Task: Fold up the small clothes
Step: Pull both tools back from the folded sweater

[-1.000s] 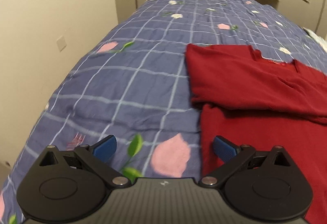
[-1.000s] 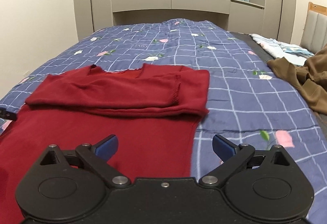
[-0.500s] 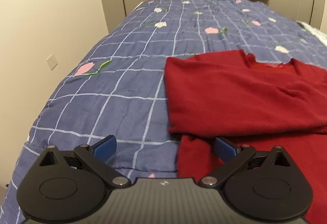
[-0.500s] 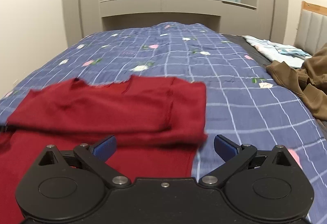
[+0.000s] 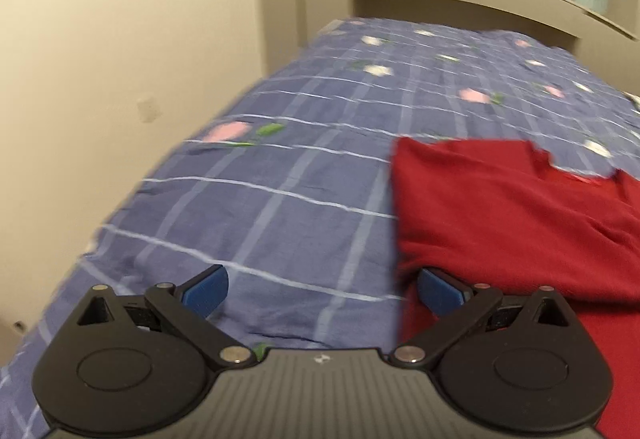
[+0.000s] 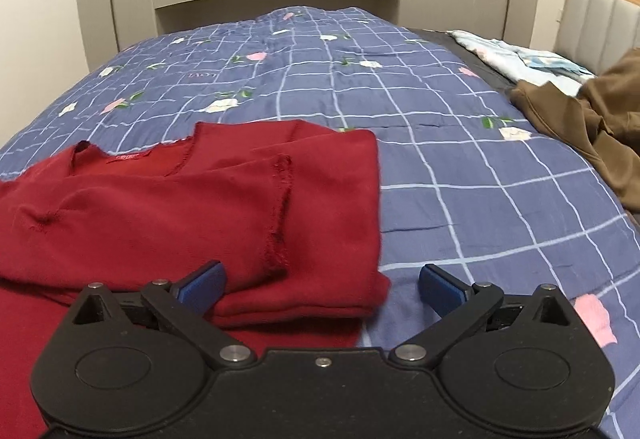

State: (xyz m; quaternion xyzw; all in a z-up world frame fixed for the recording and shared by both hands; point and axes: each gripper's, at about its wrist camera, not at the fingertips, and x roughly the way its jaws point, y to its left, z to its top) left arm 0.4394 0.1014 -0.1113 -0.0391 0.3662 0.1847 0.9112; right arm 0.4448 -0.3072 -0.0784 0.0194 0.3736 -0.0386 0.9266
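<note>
A dark red sweater (image 6: 168,207) lies flat on the bed with both sleeves folded across its chest. In the left wrist view the red sweater (image 5: 512,207) fills the right side. My left gripper (image 5: 322,289) is open just above the quilt, its right fingertip at the sweater's left edge beside the folded sleeve. My right gripper (image 6: 320,285) is open, straddling the sweater's right edge; the folded sleeve's corner lies between its blue pads (image 6: 200,281).
The blue checked floral quilt (image 6: 460,167) covers the bed. A brown garment (image 6: 592,123) and light blue cloth (image 6: 516,55) lie at the right edge. A beige wall (image 5: 120,79) runs close along the bed's left side; cabinets stand beyond the far end.
Both grippers have moved forward along the sweater's sides toward the folded sleeves and shoulders. Both stayed open.
</note>
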